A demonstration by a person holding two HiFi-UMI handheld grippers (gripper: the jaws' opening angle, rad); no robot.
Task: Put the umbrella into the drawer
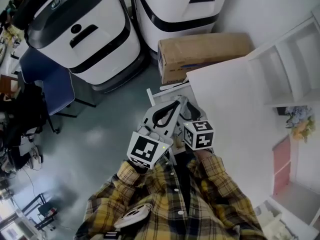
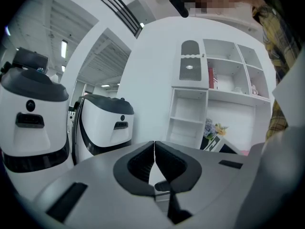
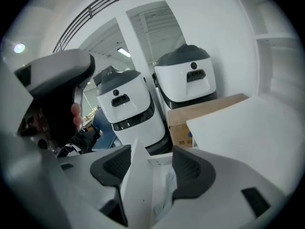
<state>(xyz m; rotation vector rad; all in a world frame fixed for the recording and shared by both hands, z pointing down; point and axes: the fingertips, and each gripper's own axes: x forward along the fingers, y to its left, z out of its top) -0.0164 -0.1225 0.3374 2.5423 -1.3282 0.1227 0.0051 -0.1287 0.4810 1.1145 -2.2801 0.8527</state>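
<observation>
I cannot make out an umbrella in any view. Both grippers are held close together in front of my chest, above the open white drawer (image 1: 156, 96). In the left gripper view my left gripper (image 2: 154, 145) is shut, its dark pads meeting at the tips with nothing between them; it also shows in the head view (image 1: 175, 105). My right gripper (image 3: 150, 154) stands open, and the drawer's white wall (image 3: 138, 185) shows below the gap. A pale crumpled thing (image 3: 167, 189) lies inside the drawer; what it is I cannot tell.
The drawer belongs to a white cabinet (image 1: 225, 94) on the right, with a white shelf unit (image 1: 295, 59) beyond it. A cardboard box (image 1: 200, 51) stands on the floor behind. Two big white machines (image 1: 85, 29) (image 1: 180, 9) and a blue chair (image 1: 50, 86) fill the back left.
</observation>
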